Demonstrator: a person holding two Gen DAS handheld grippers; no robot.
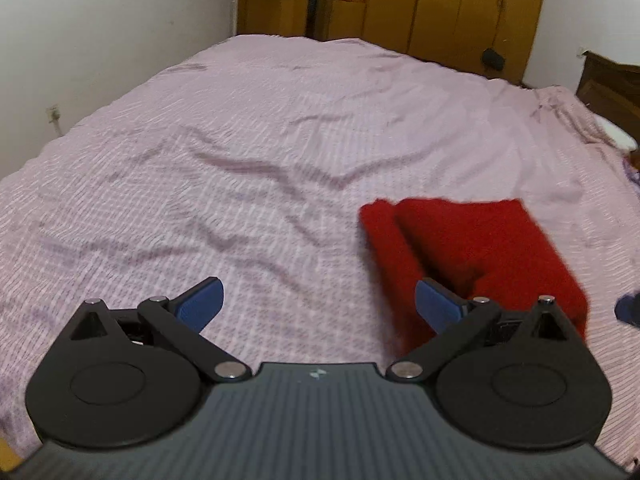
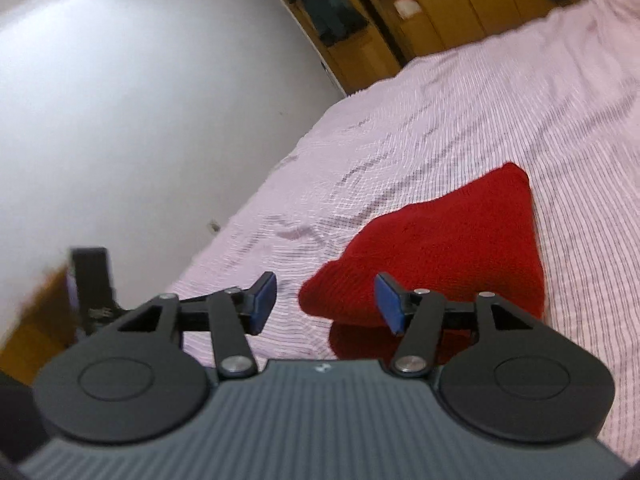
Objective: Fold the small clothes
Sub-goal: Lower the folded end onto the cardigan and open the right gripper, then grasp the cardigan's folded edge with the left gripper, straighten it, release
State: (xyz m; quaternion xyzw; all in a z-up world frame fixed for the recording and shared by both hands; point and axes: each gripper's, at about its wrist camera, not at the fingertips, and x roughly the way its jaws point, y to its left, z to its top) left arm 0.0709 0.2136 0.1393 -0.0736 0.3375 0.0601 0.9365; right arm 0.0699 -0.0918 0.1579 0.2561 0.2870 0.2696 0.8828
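Observation:
A red knitted garment (image 1: 476, 248) lies folded into a thick block on the pink checked bedspread (image 1: 240, 140). My left gripper (image 1: 318, 304) hovers above the spread with its blue pads wide apart and nothing between them; its right fingertip (image 1: 438, 306) overlaps the garment's near edge in the picture. In the right wrist view the same red garment (image 2: 448, 240) lies tilted just ahead. My right gripper (image 2: 326, 304) stands open above its near corner, gripping nothing.
Wooden wardrobes (image 1: 440, 4) stand beyond the far end of the bed. A white wall (image 1: 100, 32) runs along the left side. A dark headboard (image 1: 612, 84) and a white pillow edge (image 1: 618, 136) sit at right. A dark blue item (image 1: 628, 310) peeks in at the right edge.

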